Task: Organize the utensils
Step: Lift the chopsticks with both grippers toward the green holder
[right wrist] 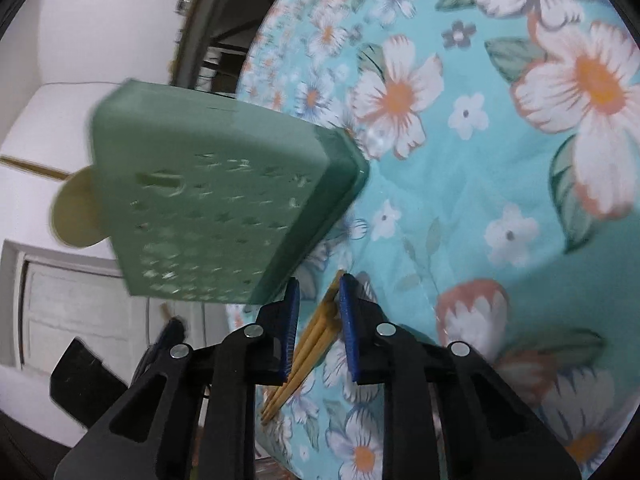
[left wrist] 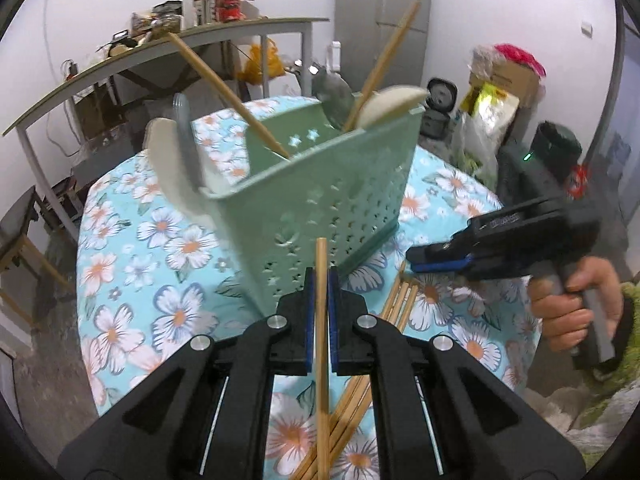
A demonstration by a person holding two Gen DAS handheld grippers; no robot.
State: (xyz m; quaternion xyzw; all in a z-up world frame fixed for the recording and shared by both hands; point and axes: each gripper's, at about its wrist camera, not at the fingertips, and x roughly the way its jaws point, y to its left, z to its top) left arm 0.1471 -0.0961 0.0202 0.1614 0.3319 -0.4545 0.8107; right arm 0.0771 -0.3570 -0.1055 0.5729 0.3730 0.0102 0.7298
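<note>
My left gripper (left wrist: 321, 280) is shut on one wooden chopstick (left wrist: 321, 320), held upright a little above the table. Just beyond it stands a green perforated utensil caddy (left wrist: 320, 184) holding two chopsticks, cream spoons and a grey utensil. Several loose chopsticks (left wrist: 396, 304) lie on the flowered tablecloth (left wrist: 160, 240) to the caddy's right. My right gripper (left wrist: 440, 258), held by a hand (left wrist: 568, 312), reaches to their tips. In the right wrist view the right gripper (right wrist: 319, 320) straddles the chopstick bundle (right wrist: 316, 340) with a gap beside the left pad. The caddy (right wrist: 208, 200) looms to the left, blurred.
The round table's edge (right wrist: 248, 80) curves close behind the caddy. Beyond it stand a cluttered grey shelf table (left wrist: 200, 28), a rice cooker (left wrist: 440, 96) and boxes and bags (left wrist: 500, 92) by the wall.
</note>
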